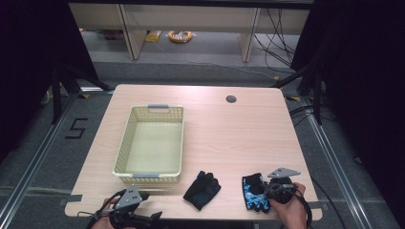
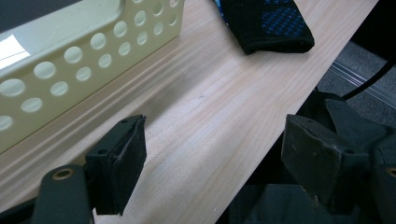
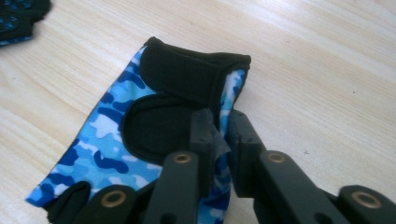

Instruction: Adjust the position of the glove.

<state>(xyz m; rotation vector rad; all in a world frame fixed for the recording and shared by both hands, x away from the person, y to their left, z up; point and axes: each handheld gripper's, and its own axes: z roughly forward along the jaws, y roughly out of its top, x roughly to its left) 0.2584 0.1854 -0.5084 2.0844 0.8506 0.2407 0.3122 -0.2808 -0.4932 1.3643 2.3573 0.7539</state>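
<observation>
Near edge: left gripper (image 1: 128, 204) down at the front-left corner, right gripper (image 1: 279, 187) at the front-right, both coming in over the lip of the table (image 1: 229, 129) where the hands can reach with least stretch.

Table: light wood, broad and mostly bare, so everything has been staged along the front half.

Basket (image 1: 150, 144): cream, perforated, nothing inside, sitting left of centre with a short end towards the person. By my reading it is the drop-off, parked within an easy swing of either hand.

Black glove (image 1: 202, 189): lying flat between the grippers, just right of the basket's near corner, untouched (blue dotted palm shows in the left gripper view (image 2: 267, 24)).

Blue camo glove (image 3: 140, 135): at the front-right, flat on the wood, cuff and black strap pointing away from the jaws.

Right gripper, close up (image 3: 222, 135): jaws drawn nearly together with the glove's edge fabric pinched between them. A thin edge bite, likely chosen because a flat glove offers nothing else to grab.

Left gripper, close up (image 2: 212, 154): jaws spread wide, nothing between them, hovering over bare wood beside the basket wall (image 2: 84, 51), seemingly waiting its turn.
</observation>
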